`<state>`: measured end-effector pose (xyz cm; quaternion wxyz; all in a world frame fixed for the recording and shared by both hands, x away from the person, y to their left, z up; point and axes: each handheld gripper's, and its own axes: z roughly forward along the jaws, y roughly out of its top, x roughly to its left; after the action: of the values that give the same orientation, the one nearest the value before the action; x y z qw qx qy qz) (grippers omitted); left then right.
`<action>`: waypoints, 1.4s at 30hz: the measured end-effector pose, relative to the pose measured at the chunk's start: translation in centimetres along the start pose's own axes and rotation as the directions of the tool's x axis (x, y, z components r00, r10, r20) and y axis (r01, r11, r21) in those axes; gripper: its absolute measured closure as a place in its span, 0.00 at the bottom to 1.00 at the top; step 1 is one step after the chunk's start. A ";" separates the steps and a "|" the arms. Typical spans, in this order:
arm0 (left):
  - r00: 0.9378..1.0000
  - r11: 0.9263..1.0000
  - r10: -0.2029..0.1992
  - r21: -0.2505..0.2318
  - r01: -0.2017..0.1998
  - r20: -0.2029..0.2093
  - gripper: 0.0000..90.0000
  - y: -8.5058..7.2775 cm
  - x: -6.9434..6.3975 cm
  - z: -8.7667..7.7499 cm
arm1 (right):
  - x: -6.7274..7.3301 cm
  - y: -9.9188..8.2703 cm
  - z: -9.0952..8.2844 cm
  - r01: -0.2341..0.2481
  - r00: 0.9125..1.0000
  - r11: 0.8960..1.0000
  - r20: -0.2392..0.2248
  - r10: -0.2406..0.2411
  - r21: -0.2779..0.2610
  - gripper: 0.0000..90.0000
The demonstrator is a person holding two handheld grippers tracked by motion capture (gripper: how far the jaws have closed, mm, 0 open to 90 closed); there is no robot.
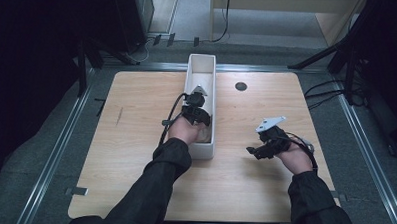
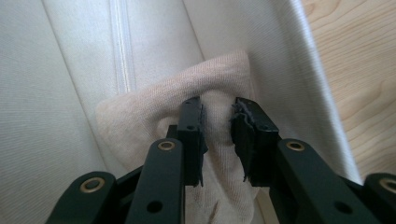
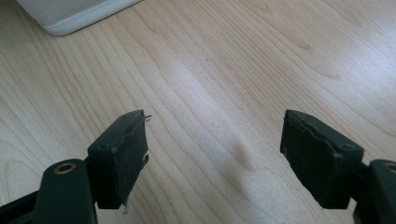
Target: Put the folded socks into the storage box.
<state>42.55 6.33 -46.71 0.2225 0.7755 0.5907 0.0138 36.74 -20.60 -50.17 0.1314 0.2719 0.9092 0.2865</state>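
Inside the white bin (image 1: pixel 203 67) on the worktop (image 1: pixel 135 155), a beige cloth (image 2: pixel 163 112) is pinched by the left tongs (image 2: pixel 217 135) — likely for lifting or placing; the right tongs (image 3: pixel 215 158) are held wide apart, empty — waiting aside.

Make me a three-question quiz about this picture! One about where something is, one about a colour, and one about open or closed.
1. Where is the beige cloth?
A. on the floor
B. inside the white box
C. on the wooden table

2. What colour is the box?
A. white
B. red
C. green

3. How do the right tongs stand?
A. shut on cloth
B. wide open
C. holding a cup

Answers: B, the left gripper view shows the cloth against the box's walls, with the left tongs pinching it; A, it looks white from above; B, bare table shows between their pads.
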 end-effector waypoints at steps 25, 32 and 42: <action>1.000 1.000 0.005 0.009 -0.005 0.026 0.66 0.1 0.2 0.3 | 0.0 0.0 0.0 0.001 1.000 1.000 -0.001 -0.001 0.002 0.26; 0.999 1.000 0.017 0.008 -0.017 0.046 0.62 -0.1 0.2 -1.2 | 0.0 0.0 0.0 -0.001 1.000 1.000 0.000 0.001 0.003 0.26; 0.997 0.999 0.042 -0.002 -0.041 0.061 0.60 -0.1 0.0 -3.4 | 0.0 0.0 0.0 -0.004 1.000 1.000 0.000 0.004 0.006 0.26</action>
<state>41.47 7.49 -43.67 0.2405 0.7875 0.5674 -0.0050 36.74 -20.65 -50.16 0.1301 0.2742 0.9094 0.2842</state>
